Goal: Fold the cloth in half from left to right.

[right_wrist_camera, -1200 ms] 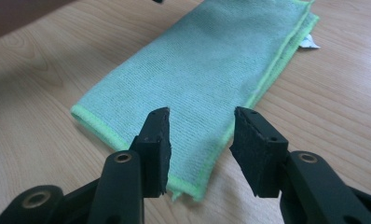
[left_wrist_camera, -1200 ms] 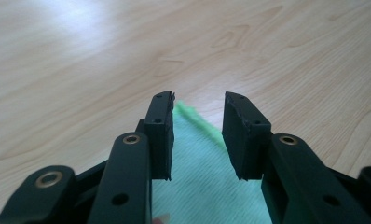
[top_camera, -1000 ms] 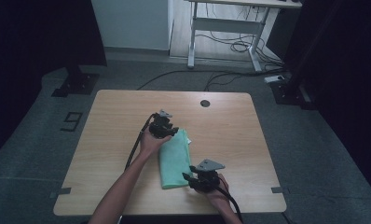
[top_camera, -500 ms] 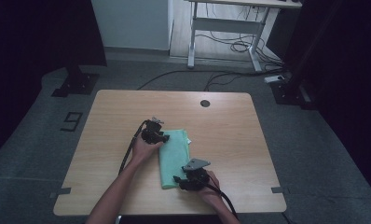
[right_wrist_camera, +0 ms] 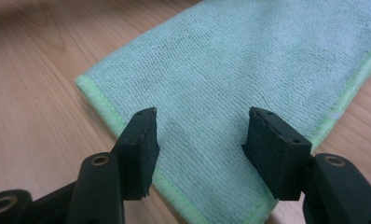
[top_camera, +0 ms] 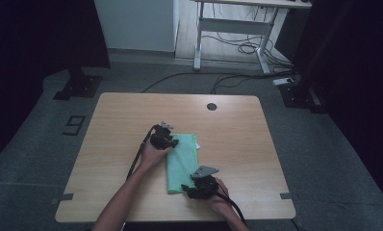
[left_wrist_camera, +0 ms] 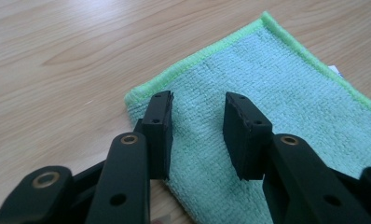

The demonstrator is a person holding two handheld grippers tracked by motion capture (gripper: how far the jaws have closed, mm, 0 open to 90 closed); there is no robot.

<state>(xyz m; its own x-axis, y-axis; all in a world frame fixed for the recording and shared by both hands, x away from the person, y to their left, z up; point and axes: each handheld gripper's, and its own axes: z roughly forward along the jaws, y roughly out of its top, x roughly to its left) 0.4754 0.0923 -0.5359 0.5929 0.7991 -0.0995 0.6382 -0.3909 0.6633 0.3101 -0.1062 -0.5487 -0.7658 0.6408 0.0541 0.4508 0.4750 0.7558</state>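
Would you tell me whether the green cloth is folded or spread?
Folded: the green cloth lies as a narrow strip, flat on the table.

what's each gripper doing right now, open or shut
Left gripper: open, jaws over the green cloth, holding nothing.
Right gripper: open over the same cloth, holding nothing.

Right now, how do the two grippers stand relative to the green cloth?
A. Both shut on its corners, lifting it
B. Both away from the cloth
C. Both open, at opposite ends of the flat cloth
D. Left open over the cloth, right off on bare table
C: the left gripper and the right gripper each show parted jaws over an end of the cloth, which lies flat on the table.
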